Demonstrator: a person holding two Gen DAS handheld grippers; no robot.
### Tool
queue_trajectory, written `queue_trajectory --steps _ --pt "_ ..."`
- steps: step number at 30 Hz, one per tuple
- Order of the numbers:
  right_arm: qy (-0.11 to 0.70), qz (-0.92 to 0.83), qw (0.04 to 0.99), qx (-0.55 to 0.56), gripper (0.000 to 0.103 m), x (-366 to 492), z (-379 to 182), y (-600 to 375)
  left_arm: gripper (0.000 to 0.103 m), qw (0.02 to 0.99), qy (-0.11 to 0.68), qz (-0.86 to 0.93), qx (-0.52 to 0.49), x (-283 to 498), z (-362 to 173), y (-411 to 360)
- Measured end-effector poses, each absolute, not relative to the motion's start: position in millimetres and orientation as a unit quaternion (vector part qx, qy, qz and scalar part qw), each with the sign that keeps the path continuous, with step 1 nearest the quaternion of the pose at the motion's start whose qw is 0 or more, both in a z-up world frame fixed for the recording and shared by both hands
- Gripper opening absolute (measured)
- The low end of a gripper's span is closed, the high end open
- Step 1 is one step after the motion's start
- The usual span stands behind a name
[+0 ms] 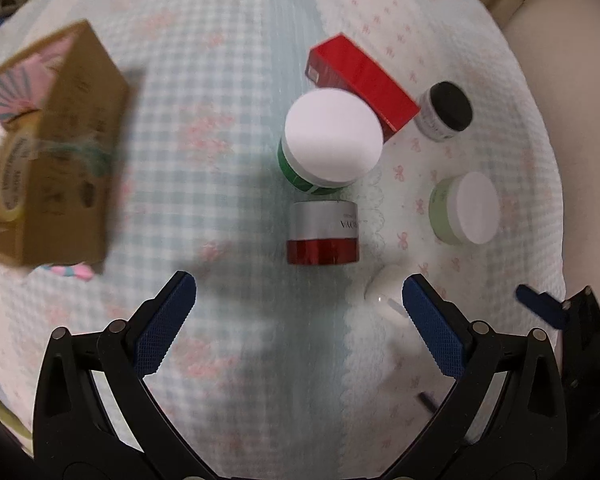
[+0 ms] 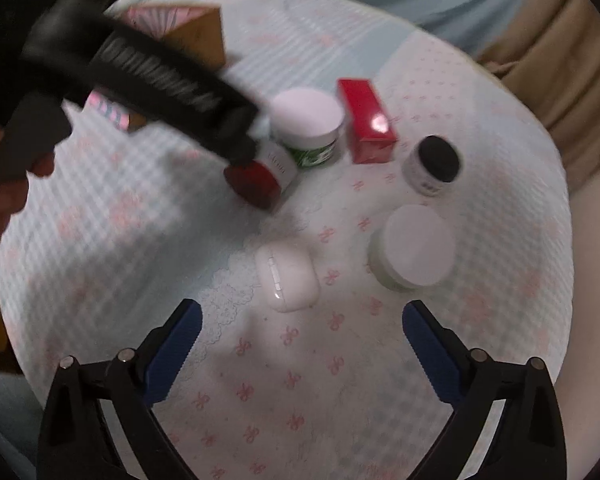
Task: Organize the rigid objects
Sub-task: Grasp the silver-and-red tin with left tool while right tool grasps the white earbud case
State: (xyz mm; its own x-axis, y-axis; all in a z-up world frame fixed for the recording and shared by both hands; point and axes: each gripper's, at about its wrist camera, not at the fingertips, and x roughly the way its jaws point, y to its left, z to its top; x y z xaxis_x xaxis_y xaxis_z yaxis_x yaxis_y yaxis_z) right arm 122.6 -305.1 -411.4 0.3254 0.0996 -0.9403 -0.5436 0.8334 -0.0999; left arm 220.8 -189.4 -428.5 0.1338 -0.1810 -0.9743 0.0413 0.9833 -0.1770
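So the surface is a quilted cloth (image 1: pixel 228 92), pale blue gingham on one half and white with little pink bows on the other, with a scalloped lace seam where the two meet. Past its far edge in the right wrist view there's some tan fabric (image 2: pixel 548 40) and a strip of pale blue. Everything's a bit motion-blurred.

Going left to right in the left wrist view: one cardboard box (image 1: pixel 60 148) at the left edge, printed pink and teal on top, with stuff inside I can't make out. Then the clutter in the middle. Count is four jars, one carton, one earbud case:
- green jar (image 1: pixel 328 144) with a white lid, upright
- red-and-silver jar (image 1: pixel 323 234) lying on its side just in front of it
- red carton (image 1: pixel 360 80) lying flat behind the green jar, touching it or nearly
- small white earbud case (image 2: pixel 286 278), out on the bow-print side, lying flat
- black-lidded little jar (image 1: pixel 444 112) right of the carton
- pale green jar (image 1: pixel 466 208) with a white lid, farthest right

Left gripper (image 1: pixel 300 300) hovers over the red-and-silver jar, jaws spread wide, nothing between them. Right gripper (image 2: pixel 302 322) is the same deal, jaws wide apart, empty, with the earbud case just ahead of its tips. A hand (image 2: pixel 4 200) shows at the left edge holding the left gripper's handle.
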Motion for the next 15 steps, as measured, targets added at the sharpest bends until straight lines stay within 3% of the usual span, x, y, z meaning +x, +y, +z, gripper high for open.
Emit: queue_trajectory --steps 3,5,10,13,15 --pt "0.556 0.214 0.77 -0.228 0.097 132.4 -430.5 -293.3 0.102 0.738 0.668 -0.078 -0.058 234.7 -443.1 -193.6" --pt "0.568 0.224 0.758 -0.23 0.086 139.7 -441.9 -286.7 0.102 0.731 0.676 -0.079 -0.053 243.4 -452.4 -196.0" --pt "0.583 0.237 0.745 -0.222 0.086 156.1 -462.0 -282.1 0.098 0.713 0.693 -0.085 -0.065 260.5 -474.9 -199.4" --pt "0.588 0.246 0.742 -0.208 0.071 164.2 -471.8 -285.1 0.096 0.706 0.699 -0.087 -0.076 265.0 -488.9 -201.8" --pt "0.588 0.248 0.743 -0.204 0.071 166.5 -475.9 -287.0 0.091 0.7 0.704 -0.087 -0.086 265.9 -498.2 -202.8"
